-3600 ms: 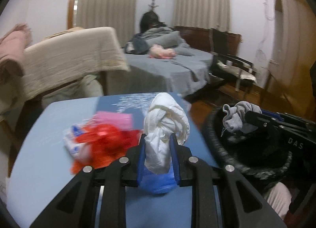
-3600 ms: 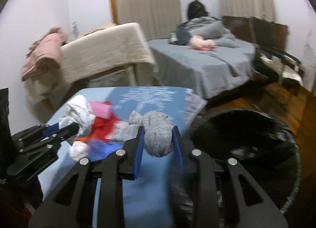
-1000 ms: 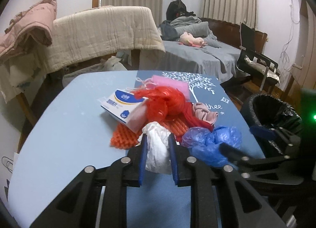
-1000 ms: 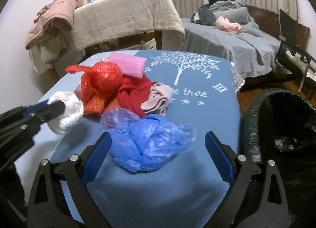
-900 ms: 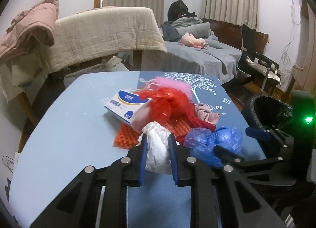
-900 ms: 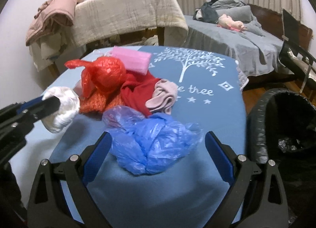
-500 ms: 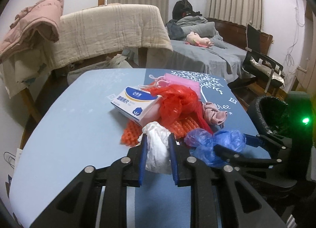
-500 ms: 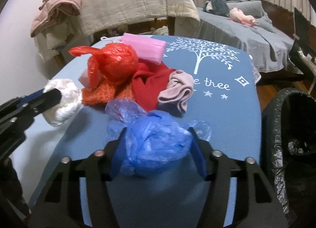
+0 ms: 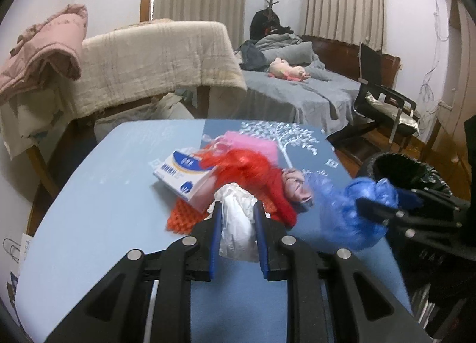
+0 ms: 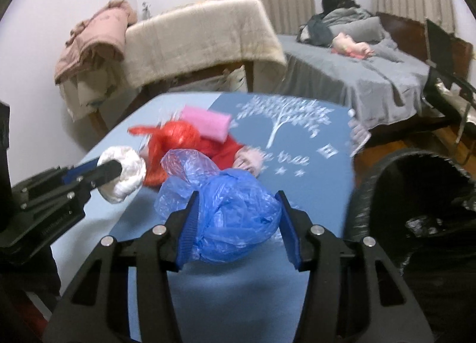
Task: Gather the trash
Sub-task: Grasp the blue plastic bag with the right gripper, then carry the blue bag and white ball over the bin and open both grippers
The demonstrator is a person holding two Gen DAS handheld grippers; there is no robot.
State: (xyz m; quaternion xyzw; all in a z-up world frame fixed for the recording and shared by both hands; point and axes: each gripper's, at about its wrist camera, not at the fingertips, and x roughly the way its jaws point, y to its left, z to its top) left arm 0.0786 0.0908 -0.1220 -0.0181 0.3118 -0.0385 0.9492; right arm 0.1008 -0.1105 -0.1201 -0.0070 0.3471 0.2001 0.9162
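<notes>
Right wrist view: the right tongs [image 10: 236, 231] are seen clenched on a crumpled blue plastic bag [image 10: 229, 218], their jaws having just been closing with the bag between them, and the bag is held just above the near part of the blue surface [image 10: 312, 164]. A black-lined trash bin [image 10: 416, 194] is seen at the right edge of the surface, near the bag. At the left, the left tongs [image 10: 119, 170] are clamped on a white plastic wad [image 10: 125, 176], raised beside the pile. From the left wrist, the white wad is seen pinched between the blue pads of the left tongs [image 9: 236, 233], and the blue bag [image 9: 354, 215] is seen at the right, blurred, in front of the bin [image 9: 416, 176]. Left on the surface farther back are a red plastic bag [image 9: 247, 170], an orange mesh piece [image 9: 184, 218], a white and blue box [image 9: 181, 178], a pink packet [image 9: 253, 146] and a pale pink cloth [image 9: 297, 186], heaped together.
</notes>
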